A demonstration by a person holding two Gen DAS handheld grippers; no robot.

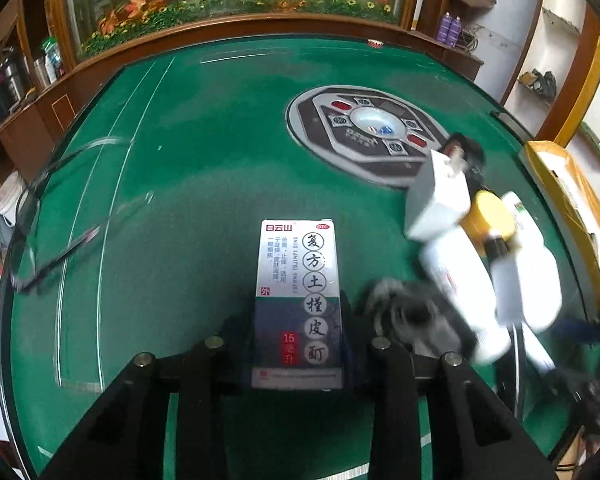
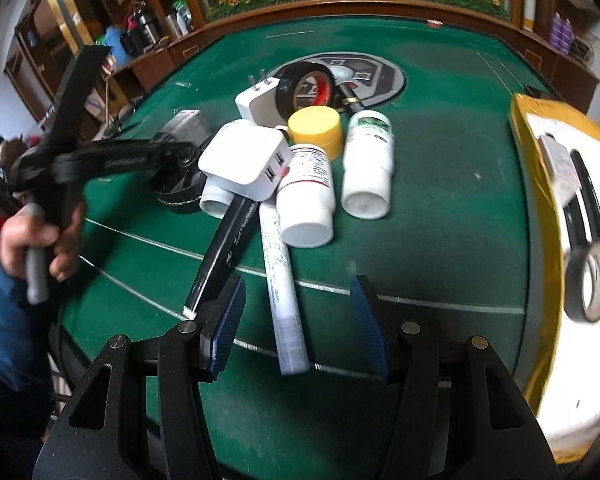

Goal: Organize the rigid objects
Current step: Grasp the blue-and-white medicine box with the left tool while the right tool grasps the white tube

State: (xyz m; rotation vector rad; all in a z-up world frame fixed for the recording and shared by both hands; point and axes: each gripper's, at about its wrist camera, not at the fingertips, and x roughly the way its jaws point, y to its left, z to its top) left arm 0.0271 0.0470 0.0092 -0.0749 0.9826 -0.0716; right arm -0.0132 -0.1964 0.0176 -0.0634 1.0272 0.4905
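Observation:
My left gripper (image 1: 299, 320) is shut on a flat medicine box (image 1: 298, 300) with Chinese print, held above the green table (image 1: 172, 184); the box hides its fingertips. That gripper also shows in the right wrist view (image 2: 180, 148), at the left of the pile. My right gripper (image 2: 296, 316) is open, its blue pads either side of a white pen (image 2: 280, 288) lying on the table. Beyond lies a pile: a white USB charger (image 2: 246, 158), white bottles (image 2: 306, 194) (image 2: 368, 164), a yellow lid (image 2: 315, 126), a black marker (image 2: 224, 248) and a black tape roll (image 2: 305, 87).
A yellow cardboard box (image 2: 536, 208) with a white inside stands at the right and holds a black tape roll (image 2: 590, 264). A grey control panel (image 1: 364, 132) sits in the table's middle. Wooden shelves and a flower display stand behind the table.

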